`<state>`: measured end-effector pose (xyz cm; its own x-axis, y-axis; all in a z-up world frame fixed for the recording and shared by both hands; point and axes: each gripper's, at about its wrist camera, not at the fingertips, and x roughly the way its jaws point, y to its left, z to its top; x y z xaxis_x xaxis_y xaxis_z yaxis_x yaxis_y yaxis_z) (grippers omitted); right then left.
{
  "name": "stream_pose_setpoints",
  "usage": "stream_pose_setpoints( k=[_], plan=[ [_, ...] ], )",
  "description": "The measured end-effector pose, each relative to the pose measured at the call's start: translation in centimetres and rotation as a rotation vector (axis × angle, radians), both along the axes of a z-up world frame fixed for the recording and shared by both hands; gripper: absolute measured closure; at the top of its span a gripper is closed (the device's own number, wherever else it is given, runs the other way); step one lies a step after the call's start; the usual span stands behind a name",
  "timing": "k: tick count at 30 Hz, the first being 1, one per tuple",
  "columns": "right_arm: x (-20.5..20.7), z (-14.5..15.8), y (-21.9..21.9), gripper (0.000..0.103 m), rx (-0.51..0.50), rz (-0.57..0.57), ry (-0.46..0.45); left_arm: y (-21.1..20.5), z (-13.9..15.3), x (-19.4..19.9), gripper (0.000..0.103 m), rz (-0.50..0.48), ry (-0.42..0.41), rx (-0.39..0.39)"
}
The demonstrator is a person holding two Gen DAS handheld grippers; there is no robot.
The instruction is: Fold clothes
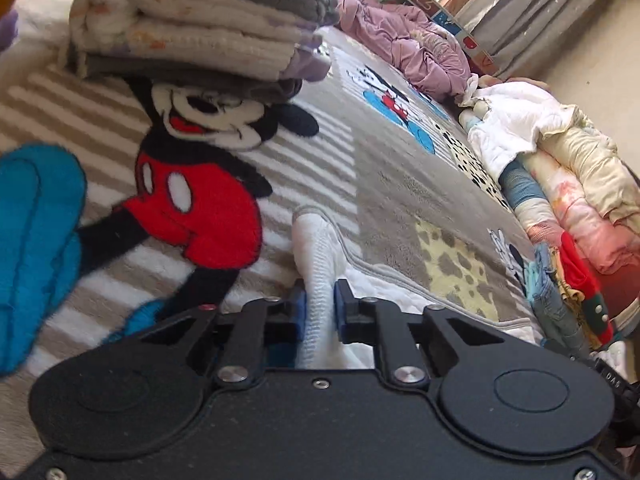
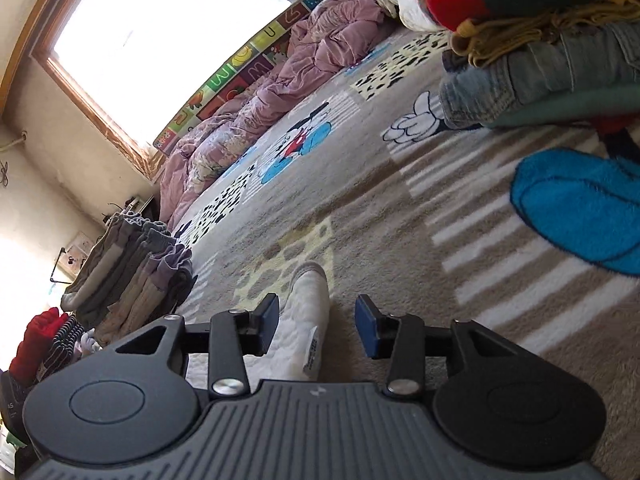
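Left wrist view: the left hand-held gripper (image 1: 320, 306) is clenched on a white quilted garment (image 1: 318, 264), whose rolled fold rises between the two blue pads and extends toward 12 o'clock from the fingertips. The garment lies on a grey-beige plush blanket printed with cartoon mice and white stripes (image 1: 384, 184). At 11 o'clock, a stack of folded grey and cream clothes (image 1: 200, 28) rests on the blanket; at 3 o'clock, a mixed pile of white, pink, red and denim clothing (image 1: 560, 208) runs along its edge. A crumpled mauve quilt (image 1: 404, 44) lies at 1 o'clock.

Right wrist view: the right hand-held gripper (image 2: 316, 326) is released, its jaws spread apart. The same white quilted garment (image 2: 300, 320) sits between them, just beside the left pad and apparently touching it, though contact is hard to confirm; it is clear of the right pad. The patterned blanket (image 2: 360, 200) spreads beneath. Folded denim and red knit clothes (image 2: 540, 52) occupy 1 o'clock, and the stack of folded grey clothes (image 2: 132, 264) stands at 9 o'clock below a bright wood-framed window (image 2: 160, 40).
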<state>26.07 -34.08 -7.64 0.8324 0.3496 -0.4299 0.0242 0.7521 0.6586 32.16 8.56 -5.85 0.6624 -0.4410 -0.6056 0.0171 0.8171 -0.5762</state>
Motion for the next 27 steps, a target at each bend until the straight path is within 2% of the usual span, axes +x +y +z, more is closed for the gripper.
stream_pose_setpoints(
  k=[1,2,3,4,5,6,7,8,10,13,14,15,16,18,21,23,25,26,27],
  plan=[
    [0.0,0.5,0.2,0.059,-0.045,0.003,-0.016,0.7,-0.5,0.2,0.095,0.008,0.010,-0.078],
    [0.2,0.3,0.1,0.059,-0.045,0.009,-0.012,2.0,-0.9,0.0,0.096,0.010,0.013,-0.241],
    [0.4,0.0,0.0,0.059,-0.032,0.016,-0.001,3.2,-1.4,0.2,0.097,0.002,0.018,-0.526],
    [0.6,-0.3,-0.1,0.059,-0.023,0.016,0.012,3.9,-1.9,0.1,0.097,-0.015,0.016,-0.701],
    [0.8,-0.6,-0.2,0.059,-0.014,0.014,0.027,4.3,-2.2,0.0,0.097,-0.020,0.016,-0.752],
    [0.9,-0.8,-0.2,0.059,-0.007,0.015,0.038,4.6,-3.1,0.2,0.097,-0.008,0.054,-0.775],
    [1.1,-0.9,-0.1,0.059,0.000,0.016,0.048,4.9,-4.5,0.6,0.097,0.028,0.126,-0.788],
    [1.2,-1.0,0.0,0.060,-0.011,0.020,0.058,5.2,-5.6,0.8,0.097,0.079,0.185,-0.737],
    [1.1,-1.2,0.4,0.060,-0.036,0.023,0.062,5.5,-5.8,1.1,0.094,0.105,0.213,-0.666],
    [0.9,-1.3,0.5,0.061,-0.042,0.020,0.061,5.2,-3.5,1.0,0.092,0.106,0.161,-0.440],
    [0.9,-1.3,0.4,0.061,-0.038,0.015,0.060,5.4,-3.3,0.9,0.091,0.112,0.150,-0.422],
    [0.8,-1.2,0.3,0.061,-0.035,0.010,0.060,5.6,-2.8,0.7,0.091,0.131,0.127,-0.394],
    [0.8,-1.2,0.3,0.061,-0.032,0.006,0.059,5.6,-1.6,0.2,0.091,0.150,0.082,-0.317],
    [0.3,-0.3,0.5,0.060,-0.075,-0.006,0.025,4.7,1.5,-1.0,0.091,0.124,-0.042,-0.112],
    [-0.6,1.4,1.0,0.059,-0.162,-0.007,-0.047,2.3,3.9,-2.3,0.091,-0.047,-0.195,-0.062],
    [-1.0,2.7,2.1,0.059,-0.243,0.048,-0.125,0.4,3.7,-2.1,0.091,-0.100,-0.198,0.001],
    [-1.0,3.5,3.2,0.062,-0.304,0.115,-0.171,-0.5,1.4,-0.8,0.091,-0.087,-0.104,0.040],
    [-0.5,3.4,3.6,0.063,-0.327,0.136,-0.153,-0.5,-0.3,0.1,0.091,-0.053,-0.025,0.068],
    [0.3,2.6,3.5,0.063,-0.326,0.154,-0.096,-0.2,-1.5,0.6,0.099,-0.017,0.005,0.064]
  ],
)
